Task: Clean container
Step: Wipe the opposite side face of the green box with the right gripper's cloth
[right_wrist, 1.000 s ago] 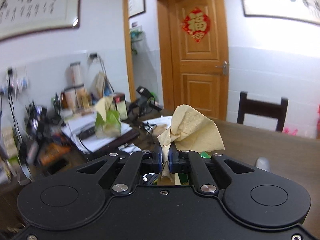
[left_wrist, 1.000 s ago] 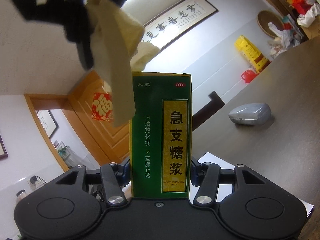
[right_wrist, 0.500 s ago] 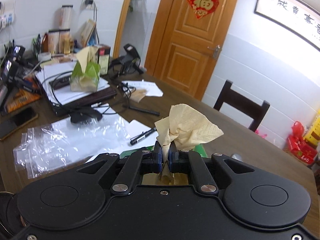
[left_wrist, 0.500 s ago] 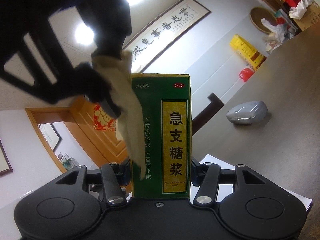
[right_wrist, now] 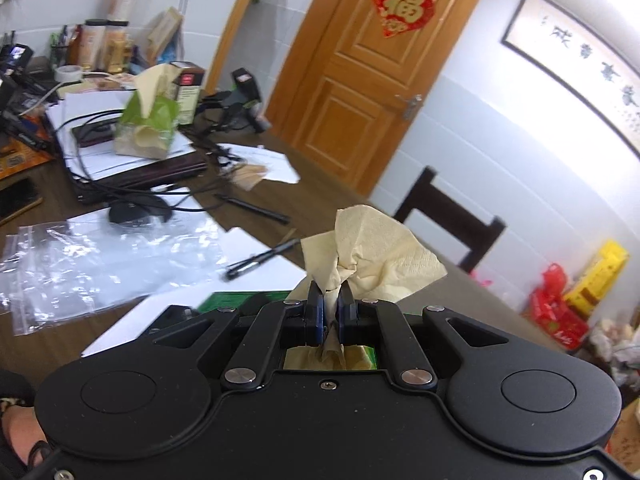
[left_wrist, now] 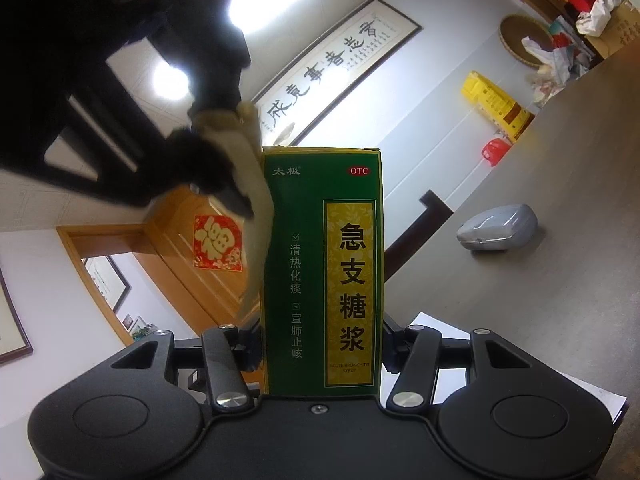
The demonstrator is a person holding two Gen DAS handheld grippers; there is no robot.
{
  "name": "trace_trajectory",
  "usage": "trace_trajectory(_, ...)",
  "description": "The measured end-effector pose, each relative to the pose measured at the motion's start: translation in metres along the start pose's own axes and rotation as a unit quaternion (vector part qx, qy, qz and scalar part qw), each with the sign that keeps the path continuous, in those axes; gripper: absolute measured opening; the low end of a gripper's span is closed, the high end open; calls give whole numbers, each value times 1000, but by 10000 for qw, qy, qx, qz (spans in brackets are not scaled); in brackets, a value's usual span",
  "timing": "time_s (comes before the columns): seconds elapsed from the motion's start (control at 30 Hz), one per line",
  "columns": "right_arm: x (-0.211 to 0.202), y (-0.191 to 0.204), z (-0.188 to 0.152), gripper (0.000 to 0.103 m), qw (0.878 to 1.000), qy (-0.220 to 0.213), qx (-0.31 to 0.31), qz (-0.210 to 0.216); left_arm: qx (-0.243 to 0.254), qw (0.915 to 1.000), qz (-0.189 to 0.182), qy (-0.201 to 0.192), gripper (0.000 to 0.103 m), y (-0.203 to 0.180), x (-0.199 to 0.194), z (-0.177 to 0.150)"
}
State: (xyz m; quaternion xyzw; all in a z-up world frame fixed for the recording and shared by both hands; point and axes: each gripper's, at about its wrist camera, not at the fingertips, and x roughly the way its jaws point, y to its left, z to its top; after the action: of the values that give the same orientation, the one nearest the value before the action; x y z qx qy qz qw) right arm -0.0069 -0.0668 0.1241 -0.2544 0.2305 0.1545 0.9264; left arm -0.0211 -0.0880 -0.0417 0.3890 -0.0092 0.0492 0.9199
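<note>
The tall green rectangular cardboard box with a yellow label panel (left_wrist: 322, 272) is held between the two fingers of the left gripper (left_wrist: 322, 344), which is closed on the lower part of its two narrow sides. In the left wrist view the long axis of the box runs straight away from the gripper along its pointing line, with the printed broad face turned to the camera and the box clear of the table.

The wiping contact is located on the left narrow side of the box in that view. There the crumpled beige paper tissue (left_wrist: 256, 200) is laid against the upper edge and hangs down along the side. The tissue is pinched in the right gripper (right_wrist: 330, 300), whose jaws are closed to a narrow gap on its twisted stem. The right gripper is therefore placed above and beside the box, tilted downward over it; a green corner of the box is seen through the gap under its fingers.

The box is judged to be rigid, smooth printed card with sharp edges. The tissue is soft, embossed and readily deformed.

Further out, the dark brown wooden table (left_wrist: 540, 300) carries a grey rounded plastic case (left_wrist: 498, 226), well apart from the box, together with clear plastic zip bags (right_wrist: 100, 256) and a black pen (right_wrist: 262, 260).
</note>
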Motion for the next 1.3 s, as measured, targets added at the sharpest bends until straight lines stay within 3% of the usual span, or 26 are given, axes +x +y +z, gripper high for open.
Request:
trace_trajectory(0.4, -12, 10, 15, 6, 9994, -346, -24, -47, 11, 9999, 158, 40, 51, 1, 5, -2)
trace_trajectory(0.6, -8, 15, 15, 6, 9980, -240, -314, -498, 36, 9998, 201, 61, 51, 1, 4, -3)
trace_trajectory(0.87, 14, 32, 13, 6, 9990, 118, -326, -276, 88, 9995, 306, -21, 51, 0, 2, -3)
trace_trajectory(1.1, -4, 47, 30, 6, 9994, -266, -164, -125, 223, 9991, 339, -88, 51, -5, 1, -4)
trace_trajectory(1.3, 11, 77, 42, 6, 9975, 2, -704, -101, 436, 9980, 431, -119, 51, -11, 2, -6)
